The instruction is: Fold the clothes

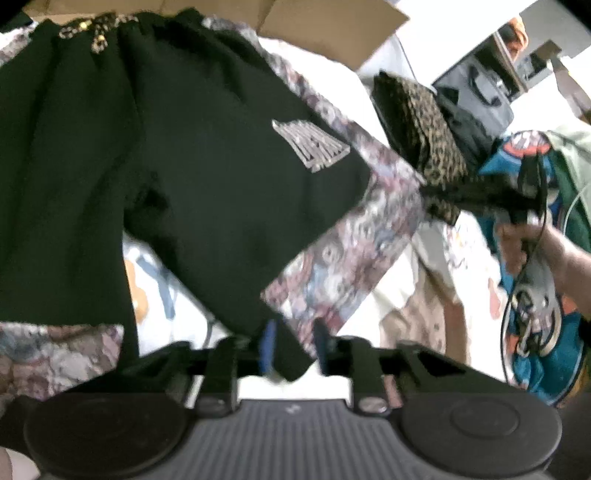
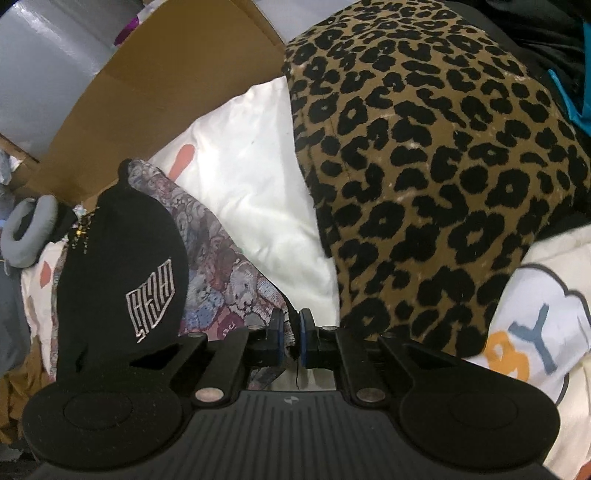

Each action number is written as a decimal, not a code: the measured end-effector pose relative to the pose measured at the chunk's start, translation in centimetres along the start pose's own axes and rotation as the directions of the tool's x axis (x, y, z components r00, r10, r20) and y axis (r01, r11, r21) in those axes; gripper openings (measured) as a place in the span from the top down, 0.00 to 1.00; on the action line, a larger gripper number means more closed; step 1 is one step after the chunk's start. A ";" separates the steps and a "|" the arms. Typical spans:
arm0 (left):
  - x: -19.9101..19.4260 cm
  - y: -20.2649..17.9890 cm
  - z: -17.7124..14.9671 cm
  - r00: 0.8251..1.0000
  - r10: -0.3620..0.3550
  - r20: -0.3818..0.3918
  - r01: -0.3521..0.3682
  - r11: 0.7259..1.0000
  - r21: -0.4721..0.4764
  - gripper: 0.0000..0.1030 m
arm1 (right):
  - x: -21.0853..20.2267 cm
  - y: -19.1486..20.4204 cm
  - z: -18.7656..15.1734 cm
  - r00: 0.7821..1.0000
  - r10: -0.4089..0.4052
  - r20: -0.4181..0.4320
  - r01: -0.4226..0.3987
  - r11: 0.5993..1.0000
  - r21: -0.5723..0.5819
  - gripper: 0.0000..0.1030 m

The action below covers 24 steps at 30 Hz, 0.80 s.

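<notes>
A black garment (image 1: 184,166) with a silver embroidered logo lies spread over a teddy-bear patterned garment (image 1: 351,251). My left gripper (image 1: 293,347) is open, and the black garment's lower corner hangs loosely between its blue pads. A leopard-print garment (image 1: 432,140) stretches right to my right gripper (image 1: 521,214), held by a hand (image 1: 554,251). In the right wrist view the right gripper (image 2: 291,334) is shut on a thin dark cloth edge with a loose thread. The leopard-print garment (image 2: 424,184) rises just beyond it. The black garment (image 2: 122,266) and patterned garment (image 2: 229,280) lie to its left.
White bedding (image 2: 251,192) with coloured prints is underneath. A cardboard box (image 1: 325,26) stands at the back. A dark bag (image 1: 476,99) and a heap of teal and green clothes (image 1: 546,354) sit to the right. A grey padded ring (image 2: 26,229) lies far left.
</notes>
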<state>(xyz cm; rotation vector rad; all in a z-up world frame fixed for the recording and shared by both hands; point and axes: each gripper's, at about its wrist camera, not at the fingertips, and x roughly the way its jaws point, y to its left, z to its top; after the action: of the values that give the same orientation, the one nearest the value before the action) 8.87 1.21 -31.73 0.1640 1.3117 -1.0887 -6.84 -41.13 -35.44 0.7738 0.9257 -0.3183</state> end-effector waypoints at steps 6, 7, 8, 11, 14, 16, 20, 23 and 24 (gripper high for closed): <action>2.1 -0.2 -0.9 0.998 0.045 -0.044 -0.045 0.999 -0.001 0.52 | 0.7 0.2 0.1 1.000 -0.025 -0.015 0.025 0.999 -0.021 0.94; 2.2 0.2 -1.1 0.999 0.035 -0.039 -0.036 0.999 -0.022 0.52 | 0.7 0.3 -0.1 0.999 -0.027 -0.016 0.027 0.999 -0.023 0.94; 2.3 0.6 -1.2 0.999 0.023 -0.030 -0.024 0.999 -0.045 0.52 | 0.7 0.3 -0.1 0.999 -0.029 -0.017 0.028 0.999 -0.023 0.94; 2.8 1.8 -1.1 1.000 -0.012 -0.012 0.010 0.993 -0.120 0.52 | 0.7 0.3 -0.3 0.999 -0.029 -0.016 0.028 0.999 -0.020 0.94; 3.6 3.2 -1.0 0.998 -0.066 0.010 0.066 0.973 -0.221 0.55 | 0.8 0.3 -0.5 0.999 -0.030 -0.016 0.029 0.999 -0.018 0.94; 3.9 3.6 -0.9 0.995 -0.095 0.024 0.098 0.961 -0.260 0.80 | 0.7 0.3 -0.6 0.999 -0.030 -0.015 0.030 0.999 -0.018 0.94; 3.8 2.9 -0.7 0.986 -0.162 0.038 0.166 0.949 -0.266 0.96 | -0.4 1.1 -0.3 1.000 -0.022 0.010 0.022 0.999 -0.024 0.94; 2.6 2.4 -0.5 0.972 -0.226 0.070 0.236 0.939 -0.250 0.97 | -2.0 1.9 0.1 0.999 -0.007 0.049 0.009 0.999 -0.035 0.94; 2.2 2.3 -0.4 0.967 -0.241 0.081 0.253 0.935 -0.247 0.97 | -2.7 2.3 0.2 0.998 -0.001 0.063 0.004 0.999 -0.040 0.94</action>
<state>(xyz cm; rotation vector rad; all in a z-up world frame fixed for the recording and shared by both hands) 9.94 1.51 -34.73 -0.2260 1.4410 -1.1135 -7.02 -39.90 -32.12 0.7217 0.8710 -0.3237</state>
